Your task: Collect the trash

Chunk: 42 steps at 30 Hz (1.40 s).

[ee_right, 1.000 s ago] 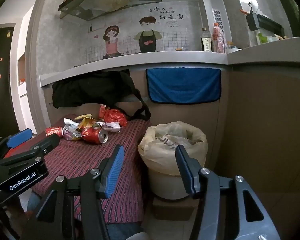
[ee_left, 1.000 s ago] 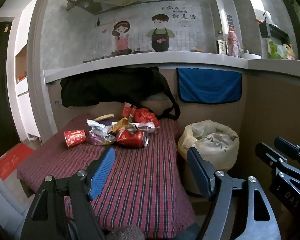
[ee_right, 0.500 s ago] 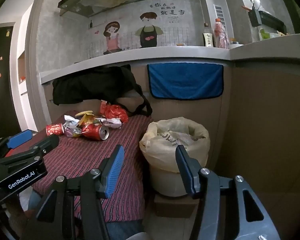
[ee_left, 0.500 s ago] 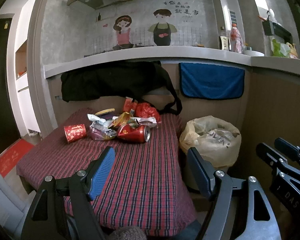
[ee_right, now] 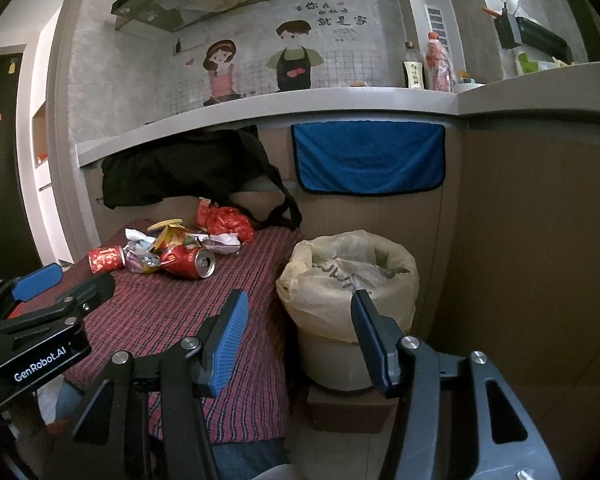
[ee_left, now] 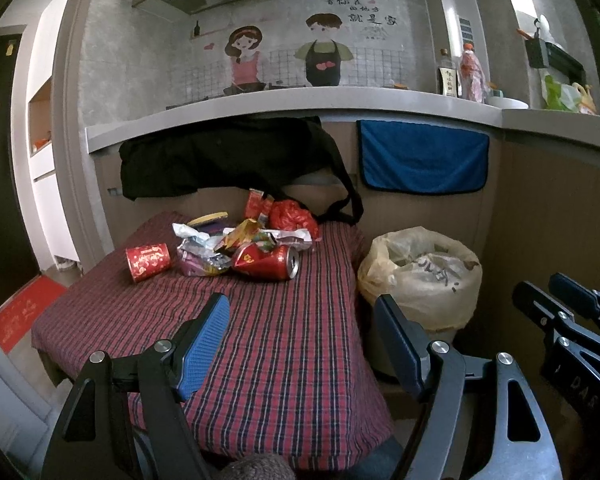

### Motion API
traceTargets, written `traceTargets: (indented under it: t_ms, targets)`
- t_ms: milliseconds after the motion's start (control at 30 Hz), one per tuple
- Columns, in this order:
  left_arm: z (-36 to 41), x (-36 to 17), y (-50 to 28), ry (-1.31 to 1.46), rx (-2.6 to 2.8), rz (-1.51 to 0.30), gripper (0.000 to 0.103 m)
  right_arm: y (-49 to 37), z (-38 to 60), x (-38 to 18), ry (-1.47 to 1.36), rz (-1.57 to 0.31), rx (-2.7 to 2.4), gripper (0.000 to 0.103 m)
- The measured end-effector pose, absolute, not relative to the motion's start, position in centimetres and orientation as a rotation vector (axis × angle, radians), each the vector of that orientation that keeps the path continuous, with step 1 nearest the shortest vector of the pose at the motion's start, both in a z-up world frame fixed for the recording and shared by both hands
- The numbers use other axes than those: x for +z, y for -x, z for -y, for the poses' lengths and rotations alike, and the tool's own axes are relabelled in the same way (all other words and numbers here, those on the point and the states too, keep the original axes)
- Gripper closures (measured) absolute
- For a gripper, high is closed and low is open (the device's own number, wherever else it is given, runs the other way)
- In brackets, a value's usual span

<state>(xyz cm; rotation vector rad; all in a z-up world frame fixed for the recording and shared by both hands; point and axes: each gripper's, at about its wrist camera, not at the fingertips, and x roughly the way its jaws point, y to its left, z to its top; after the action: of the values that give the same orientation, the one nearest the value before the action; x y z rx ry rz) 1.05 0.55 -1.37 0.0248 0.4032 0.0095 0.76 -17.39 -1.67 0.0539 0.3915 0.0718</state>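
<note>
A heap of trash lies at the far end of a low table with a red checked cloth: a crushed red can, a red paper cup on its side, crumpled wrappers and a red plastic bag. The can and cup also show in the right wrist view. A bin lined with a yellowish bag stands right of the table, also in the right wrist view. My left gripper is open and empty over the table's near part. My right gripper is open and empty before the bin.
A black bag and a blue towel hang from the grey counter ledge behind the table. Bottles stand on the counter. A brown panel wall is on the right. A red mat lies on the floor left.
Both grippers have drifted slightly, so the table and bin sit a little differently in view. Both stay open and empty. The trash has not moved.
</note>
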Motion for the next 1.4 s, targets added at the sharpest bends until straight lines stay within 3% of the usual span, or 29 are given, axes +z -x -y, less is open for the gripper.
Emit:
traceTargets:
  t_ms: [1400]
  targets:
    - [-0.01,-1.79,-1.15,-0.034,0.008,-0.416,0.028,-0.63,17.52,-1.68,-0.054,-0.391,0.063,0.052]
